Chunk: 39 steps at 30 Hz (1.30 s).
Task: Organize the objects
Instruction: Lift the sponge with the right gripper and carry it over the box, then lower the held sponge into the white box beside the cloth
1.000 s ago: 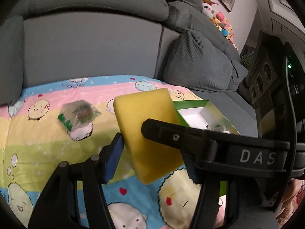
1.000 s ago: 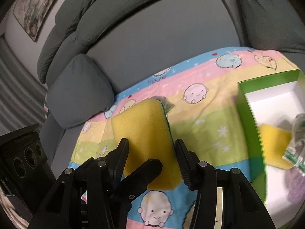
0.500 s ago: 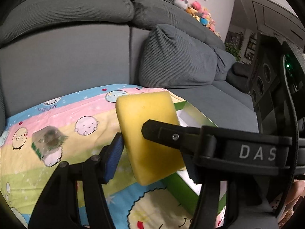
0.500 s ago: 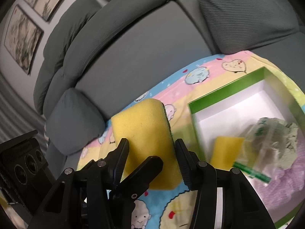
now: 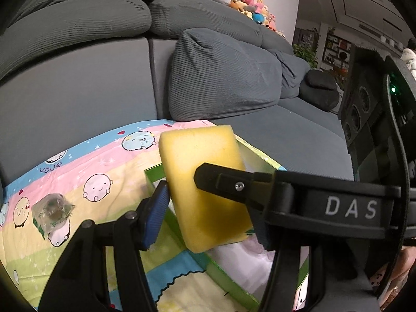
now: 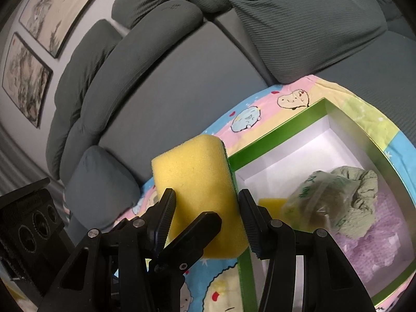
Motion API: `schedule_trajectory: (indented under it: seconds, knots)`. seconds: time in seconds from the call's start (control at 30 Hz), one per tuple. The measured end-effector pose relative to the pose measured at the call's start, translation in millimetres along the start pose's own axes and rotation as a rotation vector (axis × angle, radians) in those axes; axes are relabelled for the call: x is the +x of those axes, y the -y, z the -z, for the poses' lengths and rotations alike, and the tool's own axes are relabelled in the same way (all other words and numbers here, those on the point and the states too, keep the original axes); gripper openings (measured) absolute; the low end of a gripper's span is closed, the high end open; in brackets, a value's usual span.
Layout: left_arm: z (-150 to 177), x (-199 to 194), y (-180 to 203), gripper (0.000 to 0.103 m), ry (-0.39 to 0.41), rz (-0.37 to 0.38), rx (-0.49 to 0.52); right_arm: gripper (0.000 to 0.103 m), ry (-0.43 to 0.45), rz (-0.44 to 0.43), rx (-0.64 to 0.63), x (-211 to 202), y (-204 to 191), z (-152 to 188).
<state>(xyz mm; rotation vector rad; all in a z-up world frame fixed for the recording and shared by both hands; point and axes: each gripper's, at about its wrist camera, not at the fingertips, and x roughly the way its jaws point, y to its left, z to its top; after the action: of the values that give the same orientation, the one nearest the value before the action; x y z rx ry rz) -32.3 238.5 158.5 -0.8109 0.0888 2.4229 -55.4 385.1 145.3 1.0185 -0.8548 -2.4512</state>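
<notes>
Sofa cushions in grey ribbed fabric fill the far side of both views, with a striped pastel blanket printed with round cartoon faces spread over the seat in front of them. On the blanket's right part sits an open green box with a white inside, holding a lilac cloth, a bagged grey-green bundle and a flat yellow piece near its left wall. Both tools pinch one thick yellow sponge between them, held in the air over the box's near-left edge: the left gripper presses it between a blue-padded finger and a black one, and the right gripper clamps its two long sides with ribbed black pads. The sponge is a rounded rectangular block, porous yellow foam with a thin dark green scouring layer along one face. Well to the left on the blanket lies a small clear-wrapped packet with green print.
</notes>
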Motion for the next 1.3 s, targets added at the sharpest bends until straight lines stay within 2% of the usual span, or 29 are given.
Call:
schedule_trajectory:
  seconds: [0.43,0.77,1.3]
  knots:
    - [1.0,27.6,17.6,0.056,-0.068,-0.01,0.015,0.053,-0.022,0.012,0.066,-0.2,33.1,-4.5]
    - [2.0,47.8,19.7,0.054,-0.121,0.019,0.003,0.053,-0.042,0.049,0.123,7.3,55.0,-6.7]
    - [4.0,60.7,13.0,0.053,-0.157,0.051,-0.031,0.053,-0.061,0.101,0.144,15.9,59.8,-7.7]
